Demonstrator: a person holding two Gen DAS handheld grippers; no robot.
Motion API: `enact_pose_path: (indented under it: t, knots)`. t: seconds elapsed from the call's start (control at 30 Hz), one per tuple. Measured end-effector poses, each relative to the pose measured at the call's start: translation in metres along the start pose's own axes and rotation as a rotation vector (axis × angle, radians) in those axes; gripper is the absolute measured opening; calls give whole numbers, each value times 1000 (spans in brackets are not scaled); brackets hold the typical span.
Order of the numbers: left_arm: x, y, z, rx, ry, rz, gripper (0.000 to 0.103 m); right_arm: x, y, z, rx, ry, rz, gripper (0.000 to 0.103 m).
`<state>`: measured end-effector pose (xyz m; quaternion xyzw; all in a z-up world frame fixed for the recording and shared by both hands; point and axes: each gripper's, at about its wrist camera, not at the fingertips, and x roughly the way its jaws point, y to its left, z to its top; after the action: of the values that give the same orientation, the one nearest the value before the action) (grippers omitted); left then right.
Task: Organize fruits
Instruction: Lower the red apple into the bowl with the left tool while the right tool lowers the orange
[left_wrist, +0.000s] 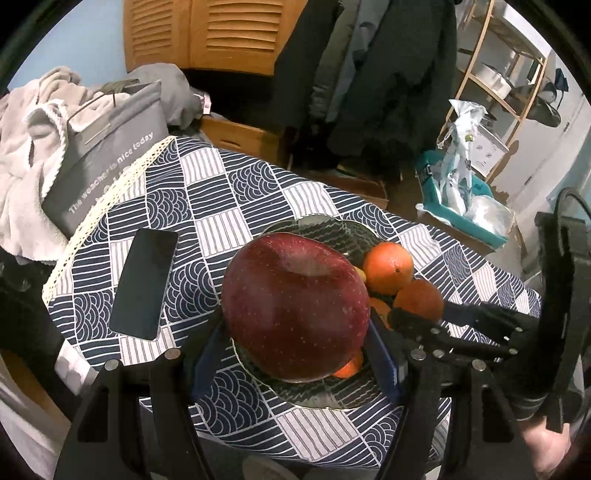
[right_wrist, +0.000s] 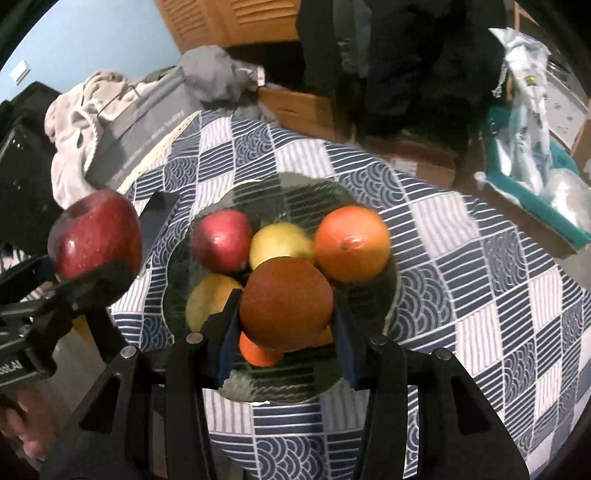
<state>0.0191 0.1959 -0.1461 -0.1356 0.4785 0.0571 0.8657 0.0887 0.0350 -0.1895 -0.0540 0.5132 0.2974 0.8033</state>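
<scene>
Left tool (left_wrist: 295, 354): I grip the red apple (left_wrist: 295, 306), lower centre; heavy, slick, held across its widest part.
Right tool (right_wrist: 282, 325): closed on an orange (right_wrist: 286, 302); firm, round.
Glass plate (right_wrist: 384, 295): fragile.

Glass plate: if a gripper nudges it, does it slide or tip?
The glass plate likely slides: smooth glass on tablecloth. Tipping seems unlikely: it sits flat and shallow, weighted by fruit. Probably fragile, and it lies near the table edge.
</scene>
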Motion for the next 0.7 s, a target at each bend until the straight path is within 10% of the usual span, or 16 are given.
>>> enact_pose_path:
  t: [0.7]
  knots:
    - [38,-21,0,20,63,-15,72,-32,-43,-2,93,-49,-67,61]
